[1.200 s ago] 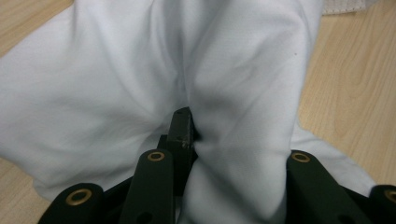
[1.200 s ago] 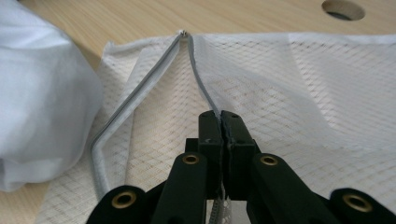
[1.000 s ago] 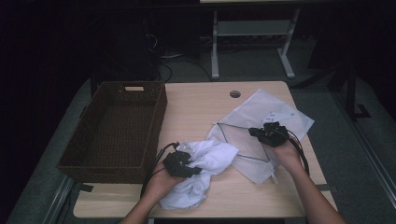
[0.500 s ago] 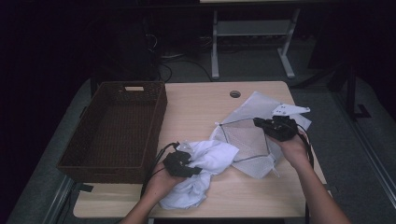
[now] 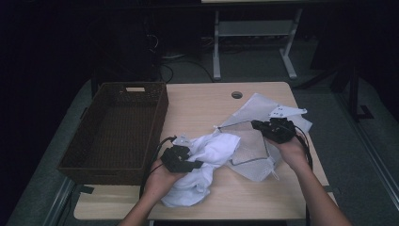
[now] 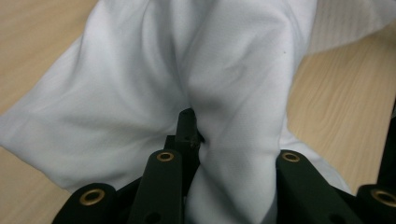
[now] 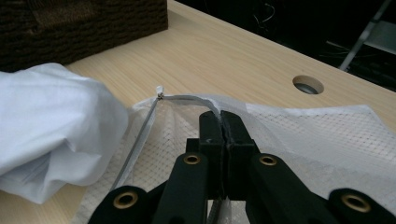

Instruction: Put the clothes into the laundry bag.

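Dark room; wooden table [image 5: 202,106] bears wicker basket [image 5: 117,127], white cloth [image 5: 207,155].

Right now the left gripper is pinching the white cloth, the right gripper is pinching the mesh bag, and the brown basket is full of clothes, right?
Not quite: the brown basket is empty, as the high view shows. The rest holds. The left gripper is pinching the white cloth, and the right gripper is pinching the edge of the mesh bag.

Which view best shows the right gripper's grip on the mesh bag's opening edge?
The right gripper view: the right gripper is pinched shut on the mesh bag rim. The high view shows the bag's whole outline; the left gripper view shows white cloth instead.
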